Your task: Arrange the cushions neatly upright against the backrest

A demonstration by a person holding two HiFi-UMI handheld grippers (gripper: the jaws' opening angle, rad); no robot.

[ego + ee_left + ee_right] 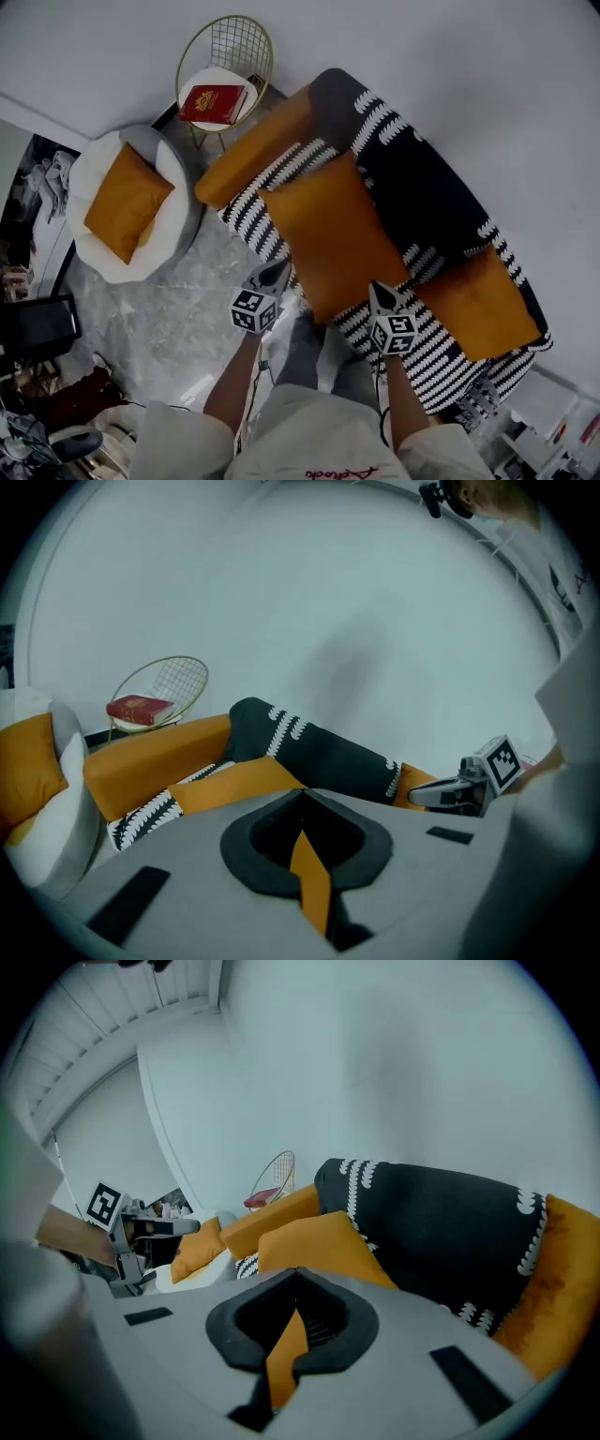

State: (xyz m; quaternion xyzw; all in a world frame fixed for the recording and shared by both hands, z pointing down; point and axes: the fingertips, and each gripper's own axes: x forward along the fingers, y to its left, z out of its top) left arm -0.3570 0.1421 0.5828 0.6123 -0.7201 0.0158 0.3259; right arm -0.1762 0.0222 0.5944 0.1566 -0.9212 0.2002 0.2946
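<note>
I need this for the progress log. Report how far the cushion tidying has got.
Done: nothing yet; no cushion stands against the backrest. In hand: the large orange cushion lies across the sofa seat, its near edge pinched by the left hand-held gripper and the right hand-held gripper, both shut. Left: stand it upright against the backrest; a second orange cushion sits apart on the white chair.

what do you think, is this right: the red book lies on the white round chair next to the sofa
Not quite. The red book lies on the gold wire chair, not on the white round chair, which holds an orange cushion. The head view shows this. The wire chair does stand next to the sofa.
</note>
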